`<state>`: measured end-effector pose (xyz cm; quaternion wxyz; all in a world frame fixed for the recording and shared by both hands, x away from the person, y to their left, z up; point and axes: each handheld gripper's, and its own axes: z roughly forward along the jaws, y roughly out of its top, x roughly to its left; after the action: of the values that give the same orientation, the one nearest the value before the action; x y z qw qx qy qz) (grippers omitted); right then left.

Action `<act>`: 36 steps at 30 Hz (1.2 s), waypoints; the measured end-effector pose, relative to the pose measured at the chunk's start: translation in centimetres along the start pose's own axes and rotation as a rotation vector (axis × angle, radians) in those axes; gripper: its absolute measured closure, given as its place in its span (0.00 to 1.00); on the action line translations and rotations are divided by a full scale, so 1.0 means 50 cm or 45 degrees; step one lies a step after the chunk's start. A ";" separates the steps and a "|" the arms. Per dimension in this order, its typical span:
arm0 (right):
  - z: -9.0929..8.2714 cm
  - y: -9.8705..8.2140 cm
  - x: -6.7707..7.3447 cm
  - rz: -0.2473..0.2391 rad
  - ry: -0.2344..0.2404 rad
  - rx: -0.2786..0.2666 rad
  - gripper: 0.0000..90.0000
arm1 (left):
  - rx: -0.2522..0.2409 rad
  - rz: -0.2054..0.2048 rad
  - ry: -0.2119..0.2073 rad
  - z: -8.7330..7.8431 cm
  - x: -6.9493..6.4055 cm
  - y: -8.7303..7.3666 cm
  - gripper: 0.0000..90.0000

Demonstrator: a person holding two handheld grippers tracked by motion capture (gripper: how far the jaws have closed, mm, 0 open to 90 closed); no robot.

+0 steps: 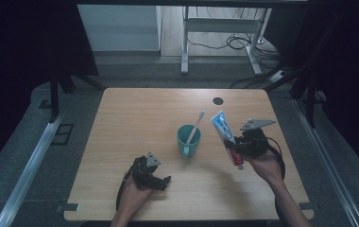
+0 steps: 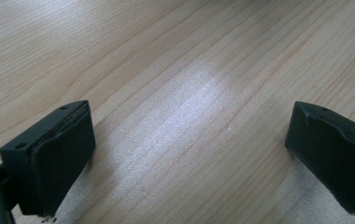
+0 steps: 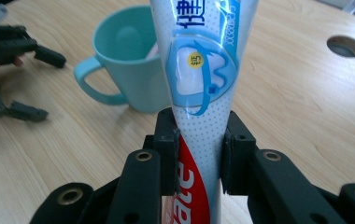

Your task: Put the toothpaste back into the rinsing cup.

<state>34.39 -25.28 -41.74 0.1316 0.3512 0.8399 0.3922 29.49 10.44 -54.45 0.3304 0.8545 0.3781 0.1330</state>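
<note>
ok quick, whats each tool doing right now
left tool: open, empty, over the wooden table.
right tool: closed on the white, blue and red toothpaste tube.

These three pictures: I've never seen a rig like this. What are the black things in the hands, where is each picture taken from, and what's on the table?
There is no robot here. A person sits at a wooden table and holds a hand-held tool with two black jaws in each hand.

The high view looks down from above the person's side. The left gripper rests low near the table's front edge; the right gripper is to the right of a cup.

The other two pictures come from cameras riding on the grippers, looking along their jaws. In the left gripper view the jaws stand wide apart over bare wood, holding nothing. In the right gripper view the jaws are closed on a toothpaste tube, which sticks up towards the cup.

The teal cup has a toothbrush standing in it. A dark round hole sits near the table's far edge.
</note>
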 end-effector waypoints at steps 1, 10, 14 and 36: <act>0.000 0.002 0.001 -0.002 0.004 -0.015 0.80 | 0.000 0.000 0.000 0.000 0.000 0.000 0.02; 0.006 0.020 0.017 -0.016 0.031 -0.112 0.80 | -0.005 -0.002 0.001 0.001 0.000 0.000 0.02; 0.011 0.027 0.021 -0.007 0.044 -0.148 0.79 | -0.004 -0.001 0.001 0.001 0.000 0.000 0.02; 0.029 0.075 0.028 -0.015 0.058 -0.290 0.80 | -0.002 -0.001 0.001 0.000 0.000 0.000 0.02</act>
<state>35.90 -21.81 -39.80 0.1538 0.3202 0.7947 0.4922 29.49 10.44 -54.47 0.3309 0.8541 0.3784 0.1335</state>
